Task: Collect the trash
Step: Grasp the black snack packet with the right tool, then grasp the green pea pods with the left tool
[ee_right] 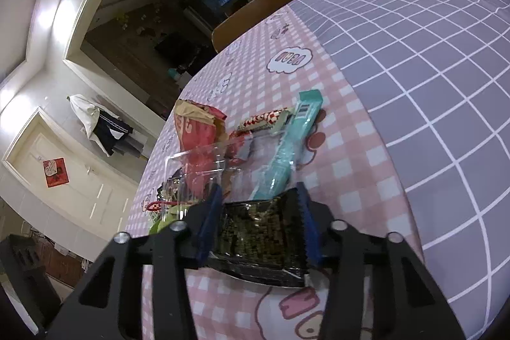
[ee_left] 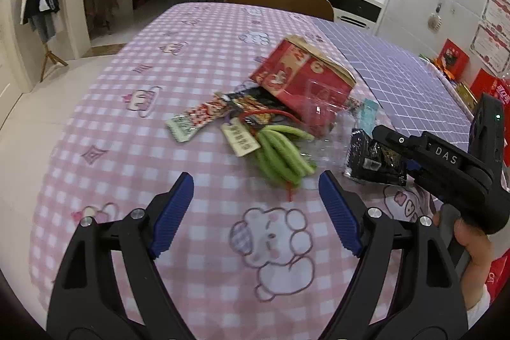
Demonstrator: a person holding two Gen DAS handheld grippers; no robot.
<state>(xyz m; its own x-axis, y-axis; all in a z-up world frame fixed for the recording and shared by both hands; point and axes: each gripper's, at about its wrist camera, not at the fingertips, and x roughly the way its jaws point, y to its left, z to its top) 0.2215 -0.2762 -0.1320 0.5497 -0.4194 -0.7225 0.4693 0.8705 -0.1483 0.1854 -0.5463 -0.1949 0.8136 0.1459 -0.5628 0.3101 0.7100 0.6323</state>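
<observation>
Left wrist view first: the left gripper (ee_left: 256,184) is seen at the bottom of the frame with its blue pads spread wide apart and nothing between them, held over the pink checked tablecloth (ee_left: 197,59). Just beyond its tips, at the centre of the frame, a heap of trash is spread out: a red paper bag (ee_left: 299,75) tipped on its side, a red-and-white wrapper (ee_left: 197,117) lying to its left, a bundle of green pods (ee_left: 280,155) in front with a paper tag (ee_left: 240,137) resting against it, and crumpled clear plastic (ee_left: 322,113) laid over the bag's lower right edge. At the right of the frame the right gripper (ee_left: 387,155) is seen from the side, held by a hand (ee_left: 471,238), with a black foil packet (ee_left: 373,161) at its tips.

Over in the right wrist view, that black foil packet (ee_right: 258,235) is shown low at centre, flat on the cloth, and the right gripper (ee_right: 259,196) is closed against its two side edges, both blue pads pressed on the foil. Directly above it a teal wrapper (ee_right: 293,145) is seen lying lengthwise, partly under the clear plastic (ee_right: 204,161), with the red paper bag (ee_right: 197,129) to the upper left. A grey grid cloth (ee_right: 430,78) is laid over the right side of the table.
</observation>
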